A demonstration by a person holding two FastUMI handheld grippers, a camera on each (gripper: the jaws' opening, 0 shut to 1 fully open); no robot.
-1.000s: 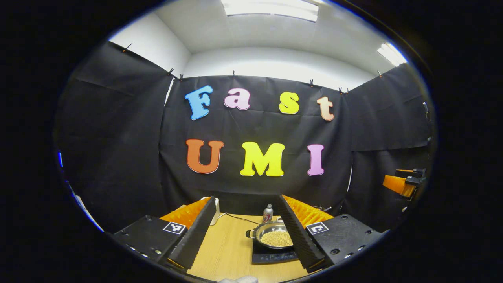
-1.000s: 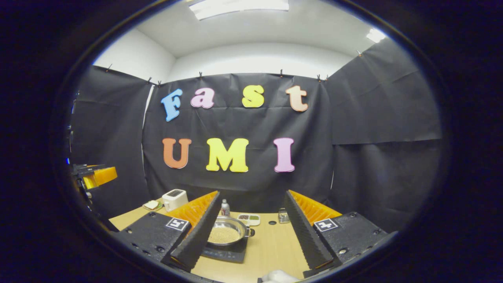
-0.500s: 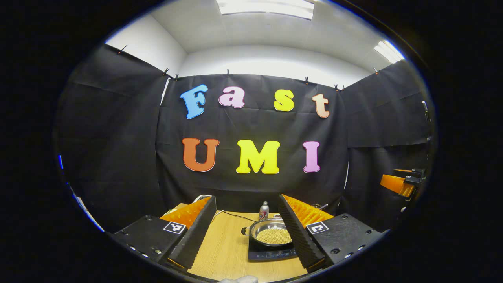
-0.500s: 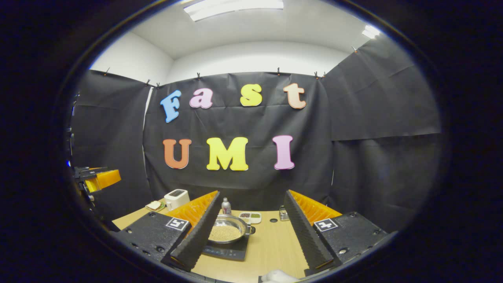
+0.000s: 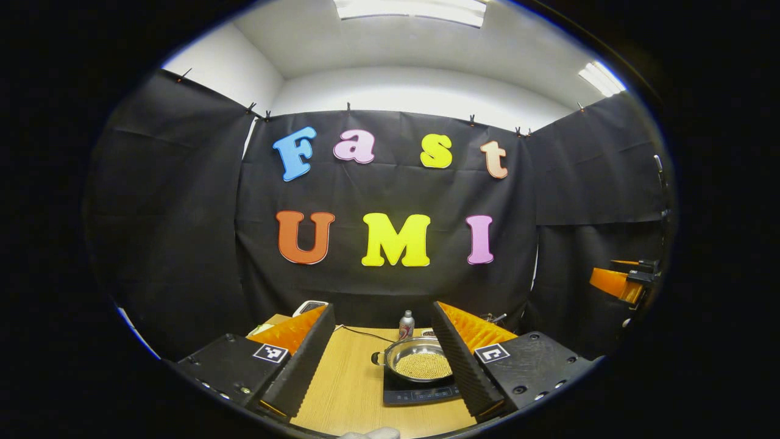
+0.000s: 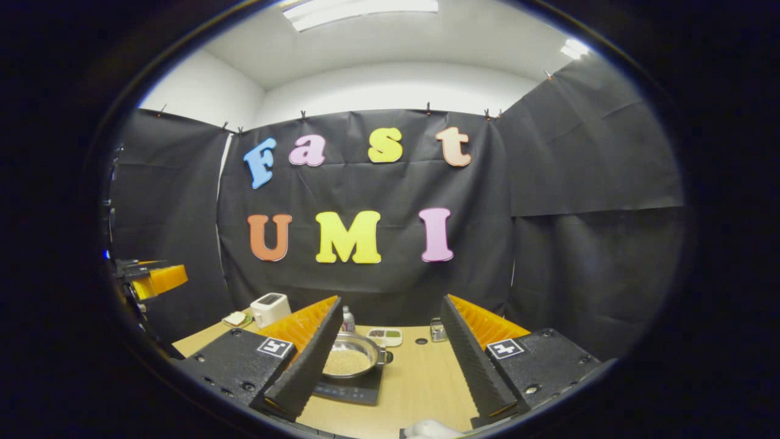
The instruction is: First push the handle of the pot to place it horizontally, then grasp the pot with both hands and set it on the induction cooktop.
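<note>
The pot (image 5: 420, 361), steel and filled with small pale grains, sat on the black induction cooktop (image 5: 420, 392) on the wooden counter (image 5: 353, 390). The left gripper (image 5: 381, 353) hung above the near counter with its fingers (image 5: 301, 360) spread wide and empty. The right gripper (image 6: 390, 350) likewise had its fingers (image 6: 469, 356) wide apart, holding nothing. A small bottle (image 5: 406, 324) stood just beyond the pot. A white toaster (image 6: 270, 306) sat at the far left of the counter.

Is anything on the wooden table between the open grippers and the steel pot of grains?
Nothing visible: bare wooden table lies before the steel pot, which already sits on the black induction cooktop.
</note>
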